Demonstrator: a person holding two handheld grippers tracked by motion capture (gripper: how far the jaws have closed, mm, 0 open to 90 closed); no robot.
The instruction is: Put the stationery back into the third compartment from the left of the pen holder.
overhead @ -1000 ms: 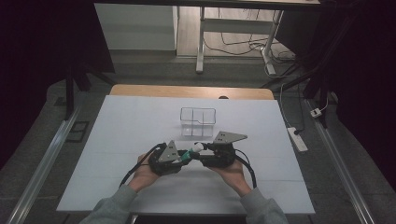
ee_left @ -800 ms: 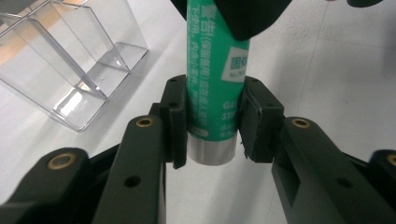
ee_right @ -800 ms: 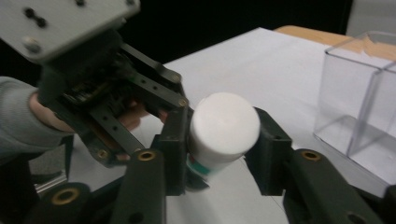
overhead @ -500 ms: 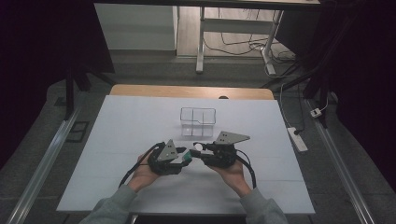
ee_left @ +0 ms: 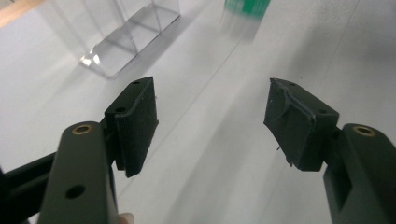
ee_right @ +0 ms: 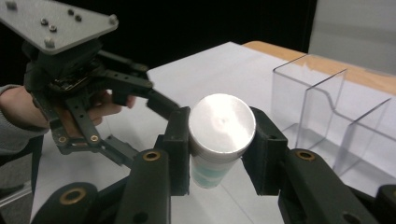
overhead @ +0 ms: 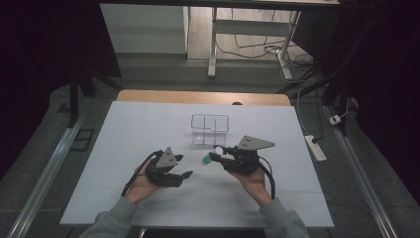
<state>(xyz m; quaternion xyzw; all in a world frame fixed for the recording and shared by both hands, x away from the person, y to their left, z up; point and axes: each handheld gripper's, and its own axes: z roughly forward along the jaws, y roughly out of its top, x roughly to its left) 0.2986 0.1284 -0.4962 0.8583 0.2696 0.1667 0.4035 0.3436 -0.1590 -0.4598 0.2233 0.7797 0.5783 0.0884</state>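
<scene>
One clear divided box (overhead: 210,128), unfilled.

Room's pretty dim with dark edges, the white table (overhead: 148,129) being the one bright patch, while the tube's silver cap (ee_right: 222,122) catches glare and the green tube (ee_left: 245,9) is a motion-blurred smear up top.

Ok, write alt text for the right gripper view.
The right gripper clamps a small white and green bottle with a silver cap between its black jaws. The left gripper is open behind it; a clear divided box stands on the white table.
</scene>
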